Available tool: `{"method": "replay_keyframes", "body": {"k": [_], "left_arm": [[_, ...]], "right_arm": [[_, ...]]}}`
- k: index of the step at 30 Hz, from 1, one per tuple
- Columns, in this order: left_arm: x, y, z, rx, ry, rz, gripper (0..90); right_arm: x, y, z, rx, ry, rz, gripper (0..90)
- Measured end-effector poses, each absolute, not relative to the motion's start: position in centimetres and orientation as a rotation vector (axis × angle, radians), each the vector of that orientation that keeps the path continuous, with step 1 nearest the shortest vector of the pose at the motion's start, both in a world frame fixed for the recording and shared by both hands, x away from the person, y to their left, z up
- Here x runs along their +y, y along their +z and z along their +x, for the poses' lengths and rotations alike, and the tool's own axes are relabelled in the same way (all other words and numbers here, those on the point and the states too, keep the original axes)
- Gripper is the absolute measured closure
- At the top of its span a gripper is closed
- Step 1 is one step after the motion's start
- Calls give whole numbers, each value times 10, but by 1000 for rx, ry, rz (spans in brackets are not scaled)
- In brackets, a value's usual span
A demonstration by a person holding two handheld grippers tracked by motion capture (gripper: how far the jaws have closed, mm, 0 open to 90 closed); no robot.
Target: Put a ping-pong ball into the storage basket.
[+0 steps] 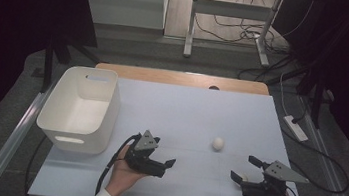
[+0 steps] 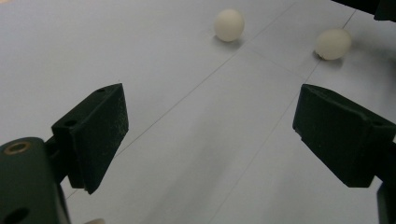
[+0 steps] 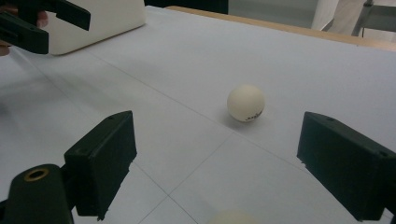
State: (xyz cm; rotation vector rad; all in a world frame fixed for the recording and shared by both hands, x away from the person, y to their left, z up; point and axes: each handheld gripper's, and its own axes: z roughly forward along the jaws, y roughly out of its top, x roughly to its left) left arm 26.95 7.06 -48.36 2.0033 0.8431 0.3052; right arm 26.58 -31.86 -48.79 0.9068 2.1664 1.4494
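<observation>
Hands come in from the bottom edge of the high view, each holding a black gripper low over the near part of the table. The left gripper [image 1: 170,164] sits left of centre with its jaws spread wide apart and nothing between them; the right gripper [image 1: 246,169] sits toward the near right corner, its jaws likewise spread and empty. A small white ball [image 1: 244,177] lies on the sheet just beside the right gripper's jaws, partly hidden by them in the high view. A second white ball [image 1: 218,143] rests a little farther out, near the middle of the table and apart from both grippers; in the right gripper view it sits ahead between the two jaws, with small dark print low on its side. The left gripper view shows both balls side by side on the sheet beyond its jaws. The white sheet [image 1: 185,114] covering the table is matte, with faint straight crease lines, and a strip of wooden tabletop [image 1: 185,78] shows along the far edge. At the left side stands a white plastic bin [image 1: 80,109] with handle slots; its inside looks empty. Beyond the table, the grey floor carries loose cables [image 1: 251,34] and the legs of a metal frame [image 1: 190,24], with dark curtains on both sides.
</observation>
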Motion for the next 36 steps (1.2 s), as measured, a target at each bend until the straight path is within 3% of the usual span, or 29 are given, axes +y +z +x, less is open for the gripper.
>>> {"method": "replay_keyframes", "body": {"k": [36], "left_arm": [[35, -490, 295, 768, 257, 2066, 117]], "right_arm": [[-317, -487, 265, 2165, 1450, 899, 123]]}}
